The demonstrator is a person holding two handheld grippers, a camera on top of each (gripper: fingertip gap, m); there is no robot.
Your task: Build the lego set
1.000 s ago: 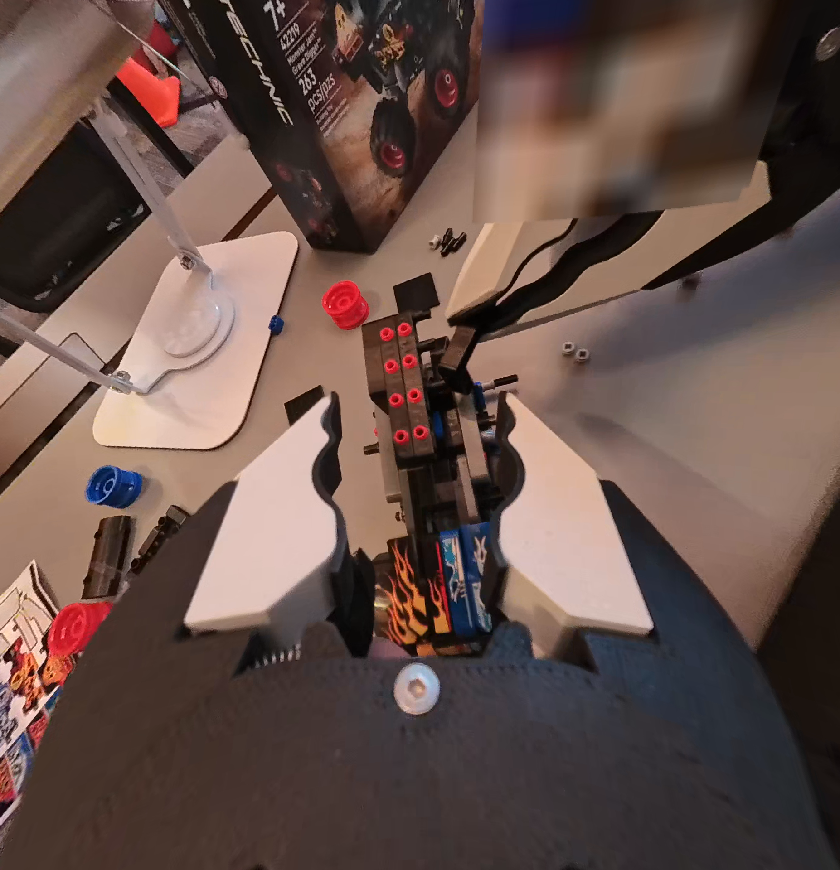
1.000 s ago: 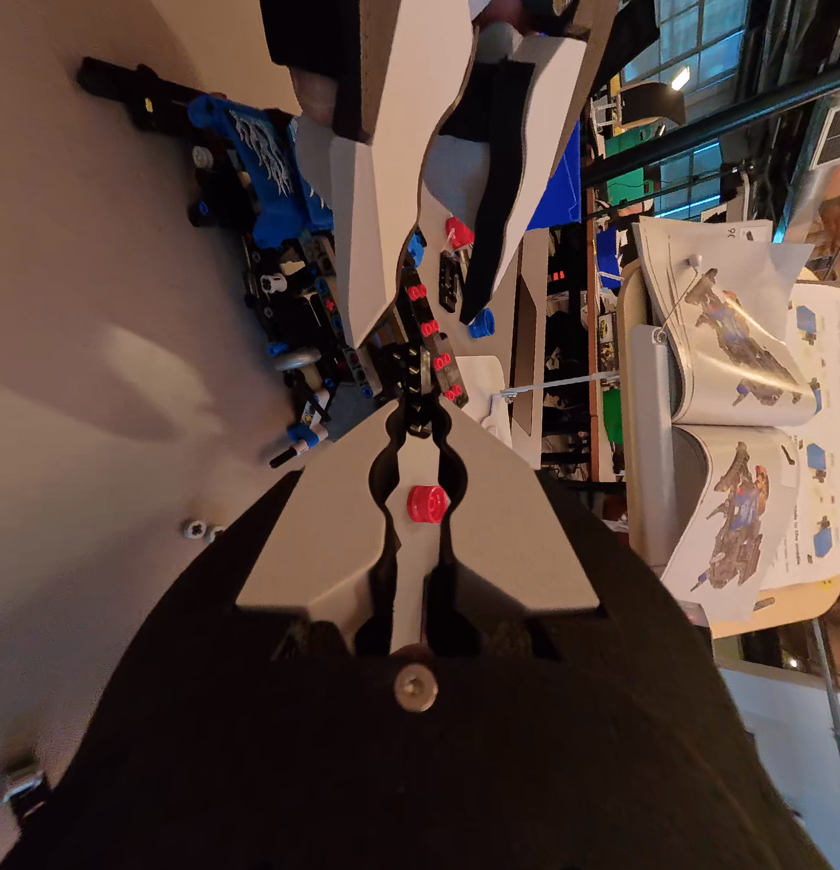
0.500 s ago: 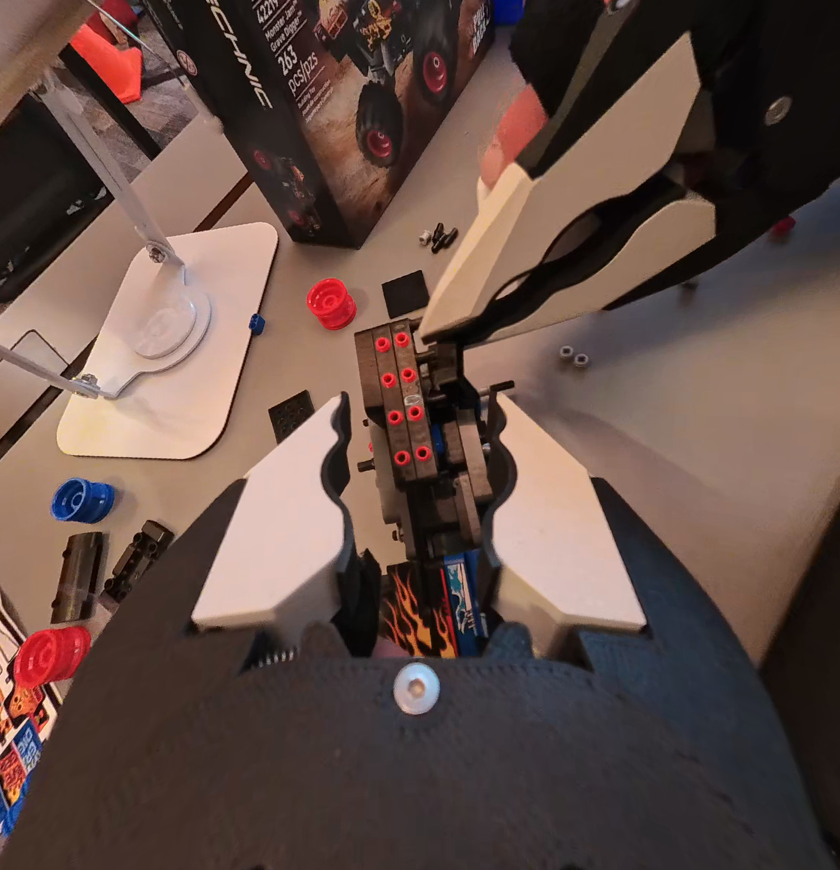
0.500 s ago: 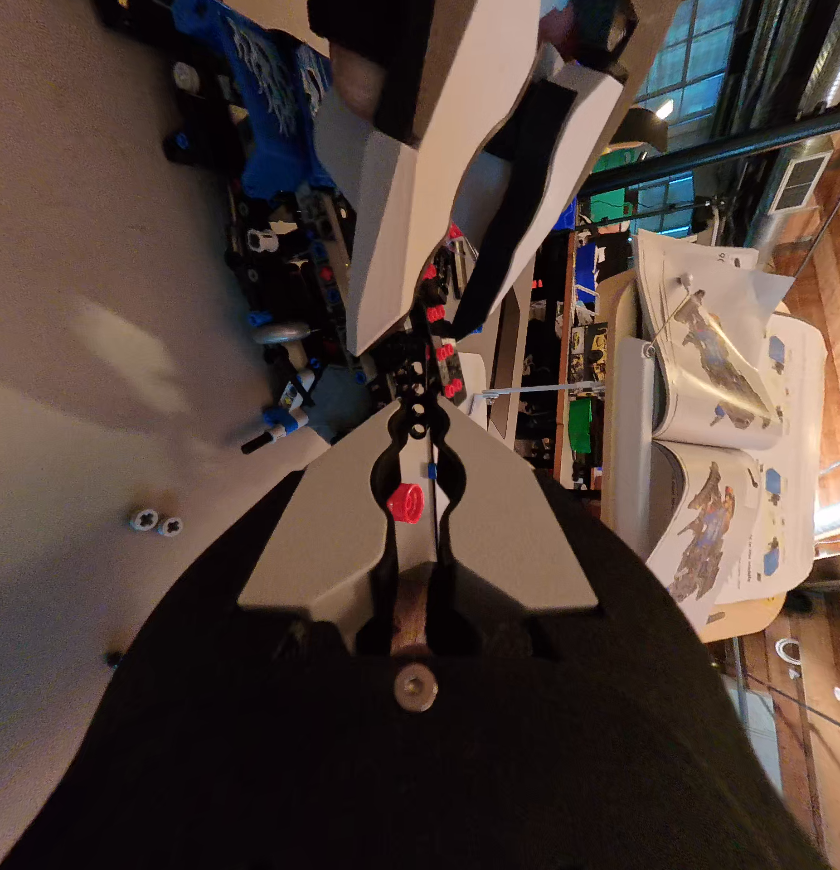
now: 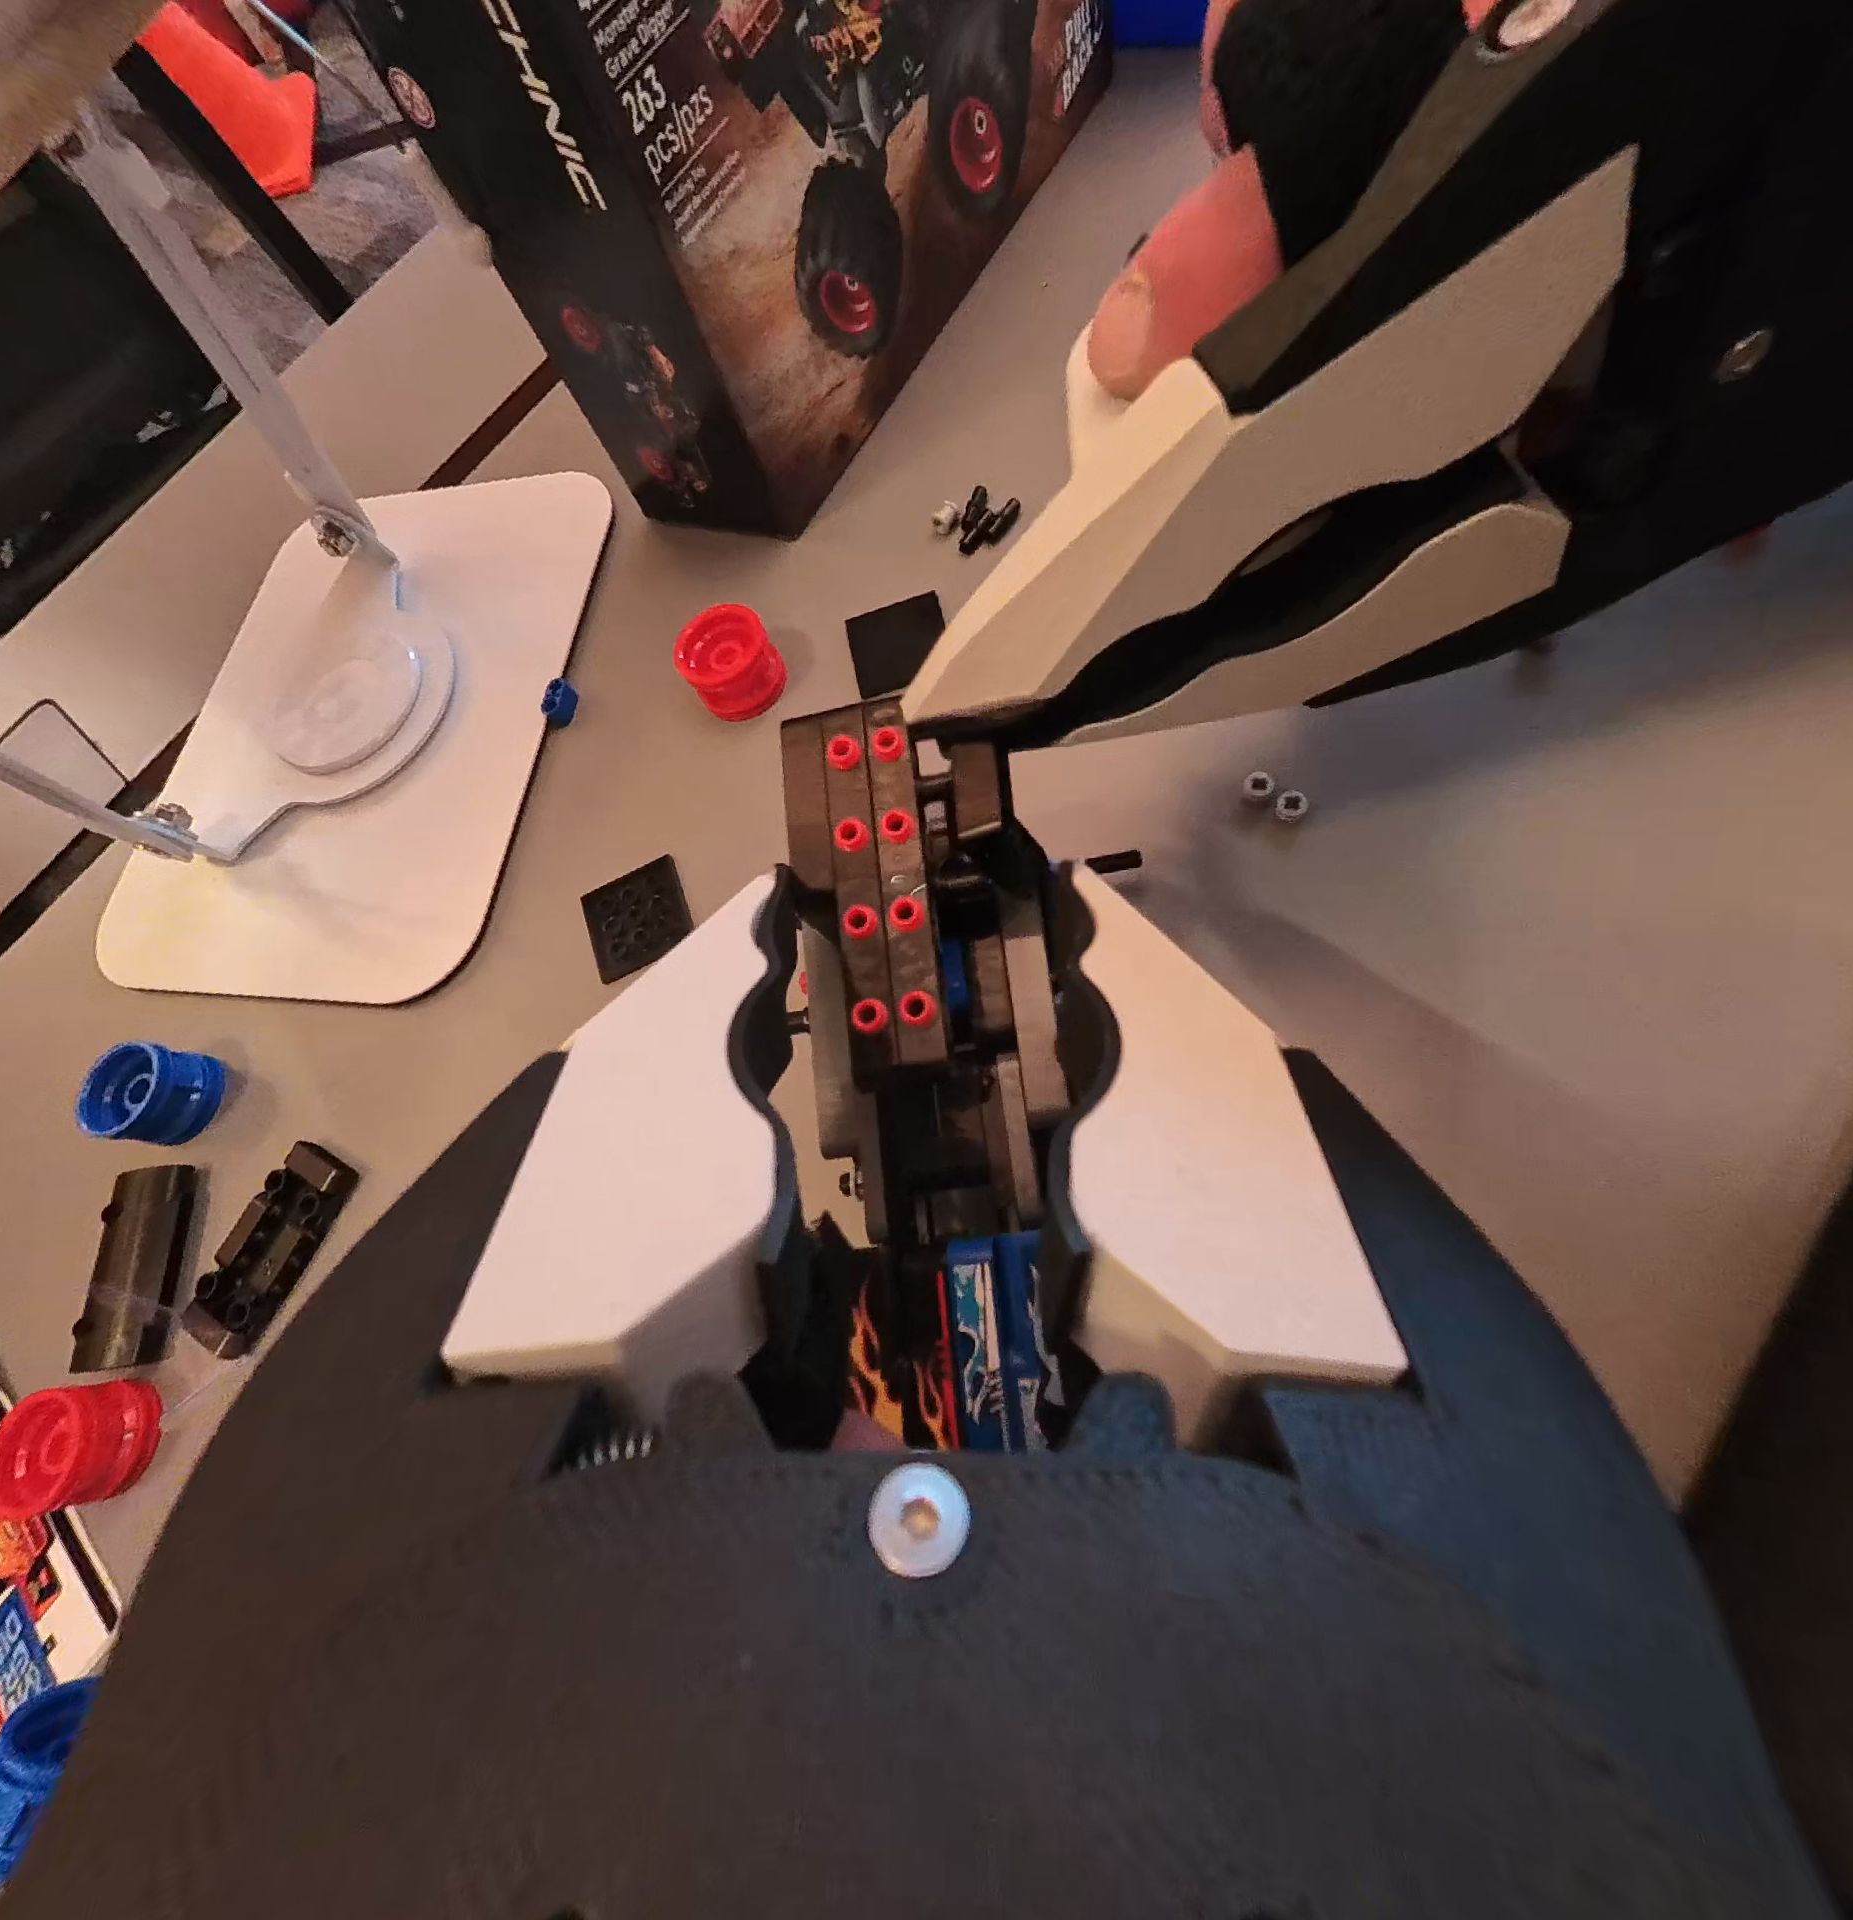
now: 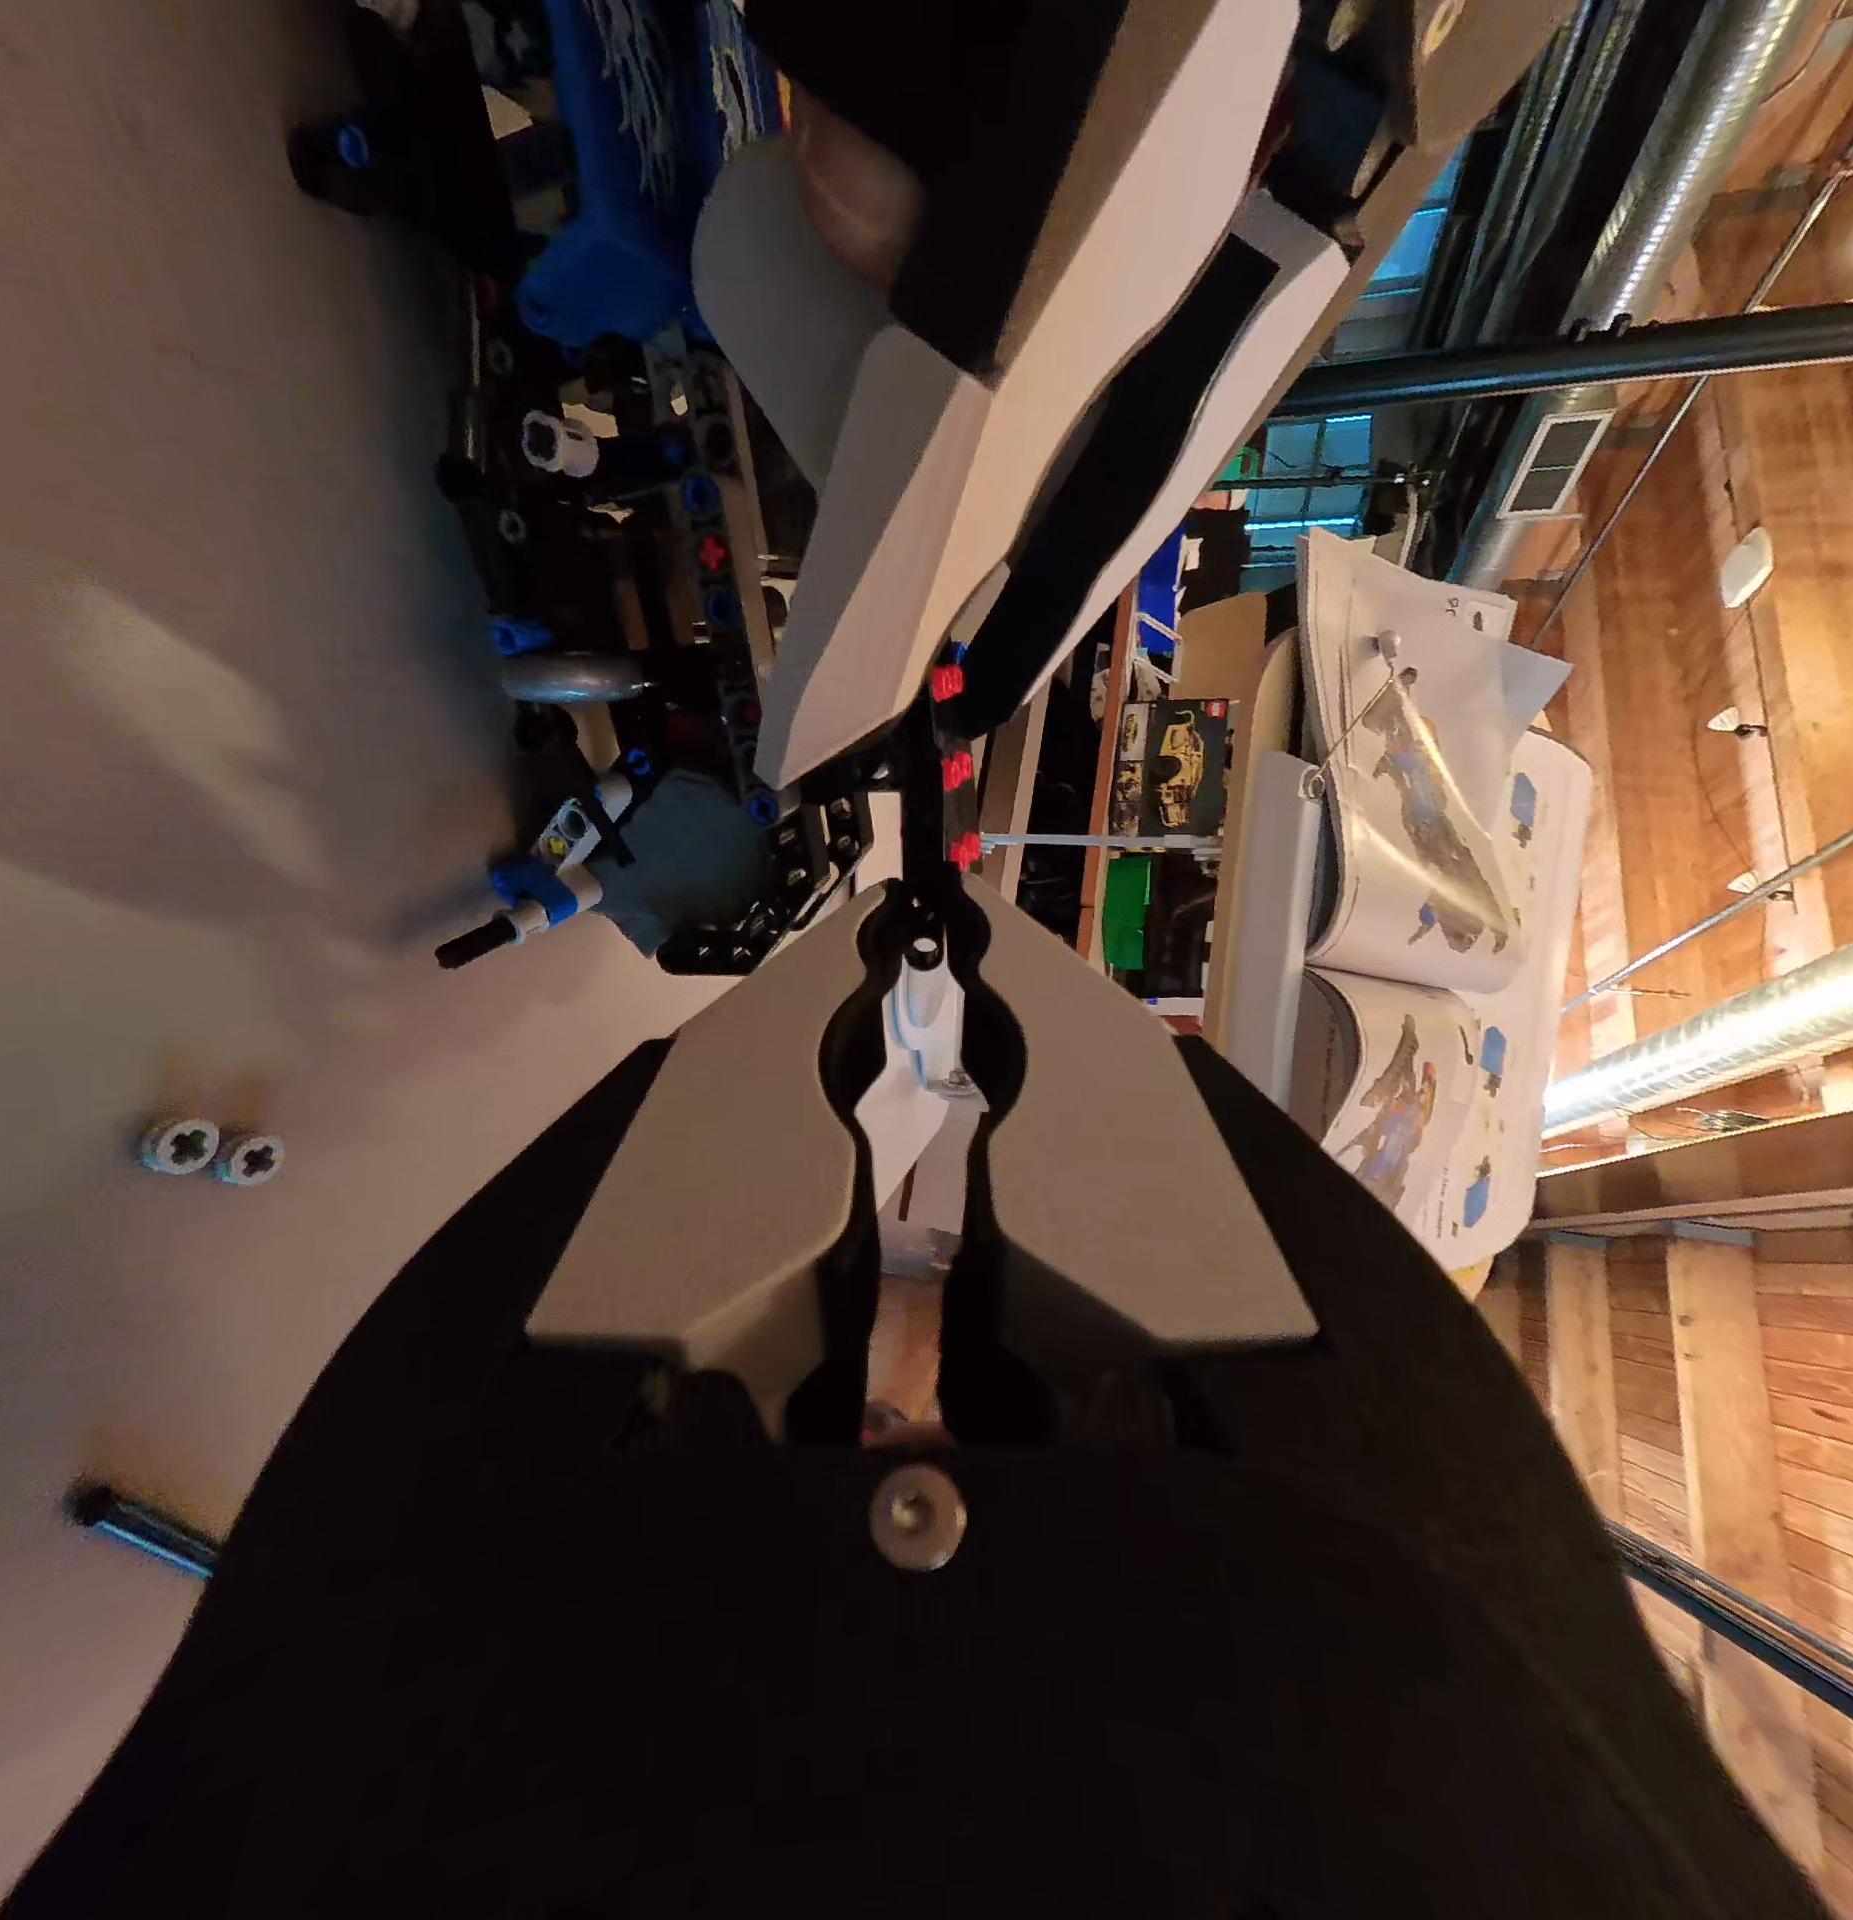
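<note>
Chassis (image 5: 906,1049), black with red pins, sits clamped between the left gripper (image 5: 927,914) fingers at centre. At 2 o'clock the right gripper (image 5: 927,717) pinches the chassis's far end; a red wheel (image 5: 730,662) lies at 11.

Right wrist view: the right gripper (image 6: 924,914) grips a black beam (image 6: 924,831) at 12; the left gripper (image 6: 849,748) holds the chassis (image 6: 631,665) at 11.

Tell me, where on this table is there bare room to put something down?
Right of the model, past the two grey bushes, the table lies bare to its edge. Left is crowded: stand base, red wheel, blue wheel, black pieces, box behind.
</note>
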